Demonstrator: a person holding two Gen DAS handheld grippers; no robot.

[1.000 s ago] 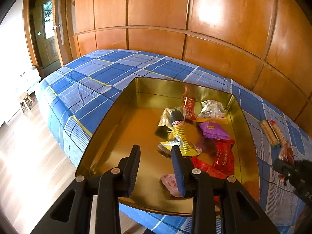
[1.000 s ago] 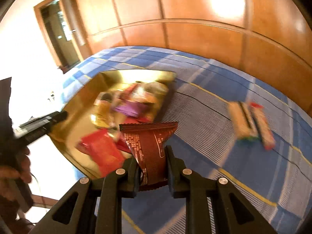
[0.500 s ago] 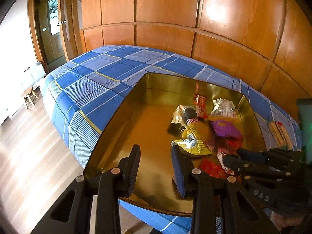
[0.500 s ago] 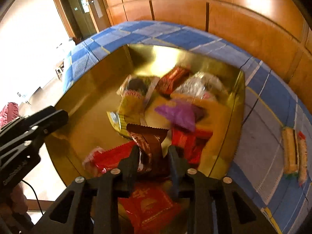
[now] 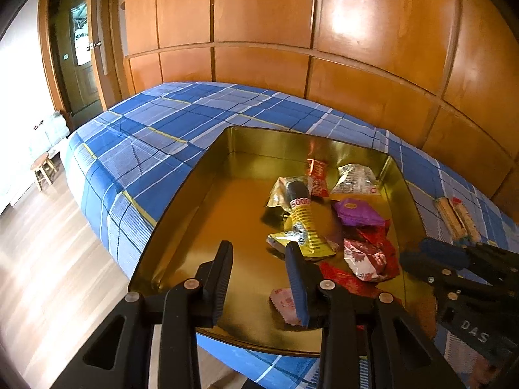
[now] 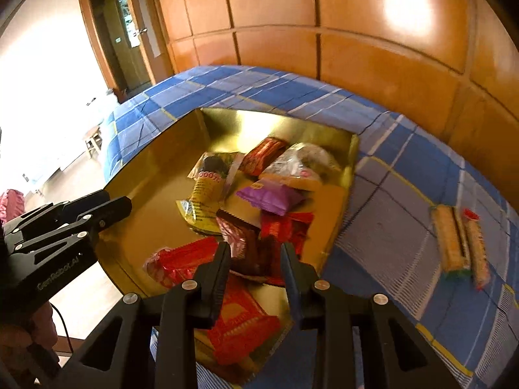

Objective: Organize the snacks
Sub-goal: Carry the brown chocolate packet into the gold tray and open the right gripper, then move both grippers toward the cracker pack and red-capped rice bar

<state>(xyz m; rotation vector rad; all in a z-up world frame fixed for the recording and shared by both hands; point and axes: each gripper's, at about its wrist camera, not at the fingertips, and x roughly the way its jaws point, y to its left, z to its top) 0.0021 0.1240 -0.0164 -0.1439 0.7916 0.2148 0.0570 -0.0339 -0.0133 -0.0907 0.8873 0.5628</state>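
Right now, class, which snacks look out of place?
Two biscuit packs lie on the blue checked bedcover, to the right of the gold tray that holds all the other snacks. Nothing looks spilled or torn.

Black hand-held gripper [image 5: 261, 280], blue-edged finger pad, silver screws, second hand-held gripper [image 5: 418, 254] with white lettering

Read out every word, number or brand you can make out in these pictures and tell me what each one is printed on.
"DAS": white letters on the right gripper, on its black body, left wrist view; the word looks cut off.
"GenRobot.AI": on the left gripper, on its black body, right wrist view.
"5000": on the yellow snack packet in the gold tray.
Print on the other wrappers and the biscuit packs on the bed is too small or blurred to read.
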